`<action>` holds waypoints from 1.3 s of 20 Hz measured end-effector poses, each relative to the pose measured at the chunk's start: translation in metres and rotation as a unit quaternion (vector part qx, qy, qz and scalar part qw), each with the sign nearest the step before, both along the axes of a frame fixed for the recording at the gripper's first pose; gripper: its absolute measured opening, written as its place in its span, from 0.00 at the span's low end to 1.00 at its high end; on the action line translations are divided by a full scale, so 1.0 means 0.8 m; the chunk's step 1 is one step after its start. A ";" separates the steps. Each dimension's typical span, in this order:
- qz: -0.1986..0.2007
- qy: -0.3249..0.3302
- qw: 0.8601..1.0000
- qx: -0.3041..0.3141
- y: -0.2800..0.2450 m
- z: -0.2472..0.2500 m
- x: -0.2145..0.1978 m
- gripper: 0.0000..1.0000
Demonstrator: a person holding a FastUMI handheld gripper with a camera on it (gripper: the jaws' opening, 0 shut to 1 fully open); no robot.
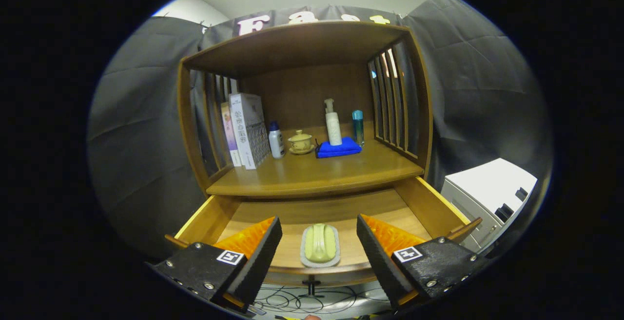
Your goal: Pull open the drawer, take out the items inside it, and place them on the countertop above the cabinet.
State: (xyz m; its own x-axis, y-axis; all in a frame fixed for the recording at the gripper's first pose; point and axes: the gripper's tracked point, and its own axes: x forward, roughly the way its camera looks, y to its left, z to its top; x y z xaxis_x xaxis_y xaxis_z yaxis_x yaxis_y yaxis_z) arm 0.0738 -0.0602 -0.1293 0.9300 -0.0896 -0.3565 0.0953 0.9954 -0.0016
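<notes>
Now, step: we judge the drawer done with opening; taking out what lies inside is in hand.
Cabinet (302, 47): our landmark, a wooden unit with slatted sides.
Countertop (312, 176): the cabinet's shelf board, bare along its front edge, so we have room to set things down.
Drawer (419, 198): pulled out below the countertop, toward us.
Books (246, 130): upright at the cabinet's left wall; spine print too small for us to read.
Blue cloth (340, 148): folded at the cabinet's back, under a pump bottle (333, 124).
Soap dish (320, 245): pale green, on the drawer floor near its front edge.
Gripper (319, 249): wide open, holding nothing; the dish sits between the fingers, untouched.
Next move: we think lower, close on the dish, lift it to the countertop.
</notes>
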 end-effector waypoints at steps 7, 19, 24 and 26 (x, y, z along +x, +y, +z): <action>-0.037 0.111 0.993 -0.002 0.023 -0.049 0.041 0.96; -0.056 0.239 0.968 -0.046 0.017 -0.142 0.082 0.88; -0.060 0.264 0.961 -0.050 0.004 -0.170 0.083 0.54; -0.070 0.261 0.961 -0.054 -0.004 -0.171 0.079 0.43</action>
State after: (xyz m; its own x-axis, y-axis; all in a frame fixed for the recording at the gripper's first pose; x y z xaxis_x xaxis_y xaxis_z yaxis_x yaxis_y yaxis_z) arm 0.1366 -0.0633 -0.2661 0.6037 -0.2633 -0.7525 0.1861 0.9643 -0.1882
